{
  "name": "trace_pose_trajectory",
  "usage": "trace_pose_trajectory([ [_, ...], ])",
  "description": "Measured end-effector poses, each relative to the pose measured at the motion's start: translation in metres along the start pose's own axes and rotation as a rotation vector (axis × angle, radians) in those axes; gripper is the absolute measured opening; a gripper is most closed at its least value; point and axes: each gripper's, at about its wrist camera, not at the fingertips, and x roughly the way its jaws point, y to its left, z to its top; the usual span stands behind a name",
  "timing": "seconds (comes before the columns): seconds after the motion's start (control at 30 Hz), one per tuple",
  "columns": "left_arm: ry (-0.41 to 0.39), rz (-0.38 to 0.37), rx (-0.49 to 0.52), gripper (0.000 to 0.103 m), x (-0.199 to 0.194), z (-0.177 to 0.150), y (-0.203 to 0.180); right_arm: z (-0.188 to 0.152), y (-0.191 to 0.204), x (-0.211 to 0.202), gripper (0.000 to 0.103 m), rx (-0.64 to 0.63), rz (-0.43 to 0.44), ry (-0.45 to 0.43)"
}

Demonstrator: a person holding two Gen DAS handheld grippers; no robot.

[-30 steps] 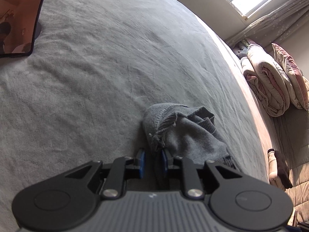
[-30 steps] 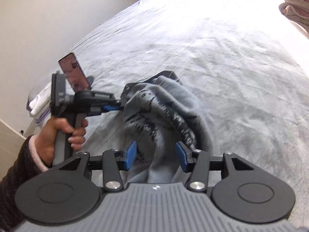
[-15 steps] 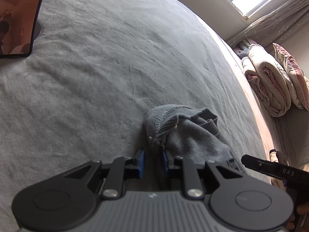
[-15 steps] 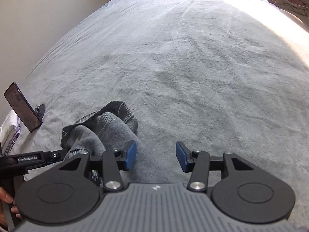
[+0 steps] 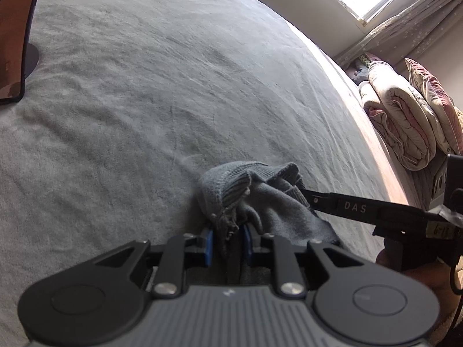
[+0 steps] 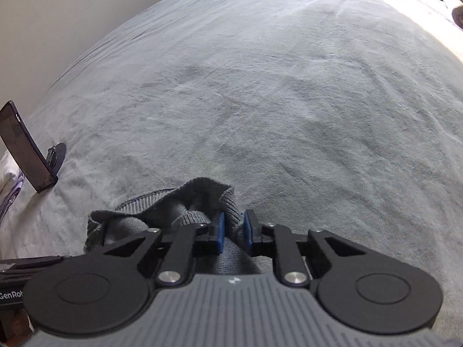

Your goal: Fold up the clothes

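A grey knit garment (image 5: 269,202) with ribbed edges lies bunched on the grey bed cover (image 5: 144,101). My left gripper (image 5: 227,244) is shut on a fold of the garment at its near edge. In the right wrist view the same garment (image 6: 173,211) sits just ahead, and my right gripper (image 6: 233,231) is closing, its blue pads pinching the ribbed hem on the garment's right side. The right gripper's black finger (image 5: 332,202) reaches into the left wrist view from the right and meets the garment. The cloth under both grippers is hidden.
A phone on a stand (image 6: 26,147) stands at the bed's left edge, and also shows as the phone (image 5: 14,34) at top left. Rolled quilts and pillows (image 5: 405,121) lie beside the bed at the right, below a window. The bed cover (image 6: 289,86) stretches ahead.
My right gripper moved down and across to the garment's ribbed hem and closed on it. Its finger came into the left wrist view from the right. The left gripper kept still.
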Motion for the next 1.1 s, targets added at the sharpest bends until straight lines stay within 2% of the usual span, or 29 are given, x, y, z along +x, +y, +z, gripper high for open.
trace_pose_trajectory([
  [0.07,0.001,-0.001,-0.008,0.019,0.001,0.001,0.0,0.001,0.001,-0.002,0.008,-0.003,-0.015,-0.003],
  [0.2,-0.005,0.004,0.004,0.019,0.001,0.0,-0.002,0.004,-0.01,-0.013,0.007,0.01,-0.099,-0.051],
  [0.4,-0.005,-0.007,0.018,0.019,0.01,-0.001,-0.017,-0.007,-0.049,-0.044,0.006,0.08,-0.192,-0.104],
  [0.53,-0.023,-0.036,0.086,0.019,0.014,-0.009,-0.033,-0.025,-0.073,-0.077,0.006,0.104,-0.242,-0.135],
  [0.67,-0.046,-0.074,0.159,0.014,0.016,-0.017,-0.043,-0.05,-0.094,-0.106,0.006,0.161,-0.238,-0.172],
  [0.87,-0.098,-0.111,0.2,0.007,0.013,-0.025,-0.057,-0.097,-0.108,-0.128,0.006,0.26,-0.187,-0.263],
  [0.97,-0.128,-0.119,0.206,0.007,0.008,-0.025,-0.066,-0.102,-0.115,-0.134,0.006,0.287,-0.186,-0.282],
  [1.1,-0.175,-0.068,0.272,0.006,0.005,-0.021,-0.09,-0.094,-0.121,-0.145,0.006,0.279,-0.203,-0.322],
])
